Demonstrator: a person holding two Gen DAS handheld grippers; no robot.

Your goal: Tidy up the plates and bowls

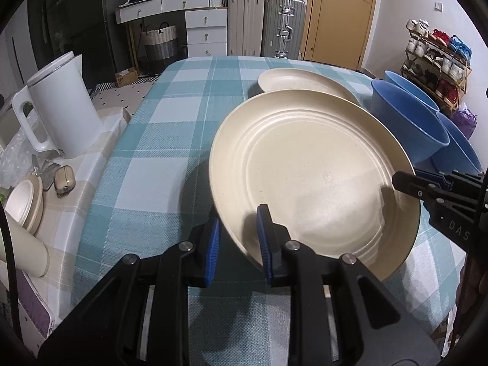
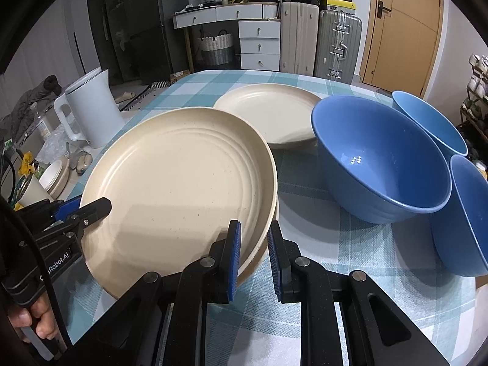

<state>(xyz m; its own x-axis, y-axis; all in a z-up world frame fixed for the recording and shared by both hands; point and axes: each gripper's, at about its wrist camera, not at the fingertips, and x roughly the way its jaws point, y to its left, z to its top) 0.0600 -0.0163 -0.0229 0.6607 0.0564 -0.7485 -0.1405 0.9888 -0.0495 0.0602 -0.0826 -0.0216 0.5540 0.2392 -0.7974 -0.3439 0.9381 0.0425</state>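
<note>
The counter (image 1: 170,128) is covered with a teal and white checked cloth, and all the task's dishes are seen on or just over it. A large cream plate (image 2: 180,180) is held tilted above the cloth, gripped on two sides. In the right wrist view a second rim is seen just under its near edge, so another plate may lie beneath it, though this cannot be told for certain.

The left gripper (image 1: 239,244) is clamped on the near rim of the plate, with its jaws nearly closed on the thin edge, one blue pad under the rim and one on the plate's upper face. The right gripper (image 2: 254,254) is clamped in the same way on the opposite rim, its jaws narrowly spaced with the edge between them. Part of a hand (image 2: 36,323) is seen on the left gripper's handle.

Three blue bowls are grouped to the right of the plate: a large blue bowl (image 2: 381,164) nearest it, a second bowl (image 2: 427,119) behind, and a third bowl (image 2: 466,216) at the right edge, tipped. A smaller cream plate (image 2: 268,113) lies flat on the cloth behind the held plate.

A white kettle (image 1: 61,103) stands off the counter's left side.
</note>
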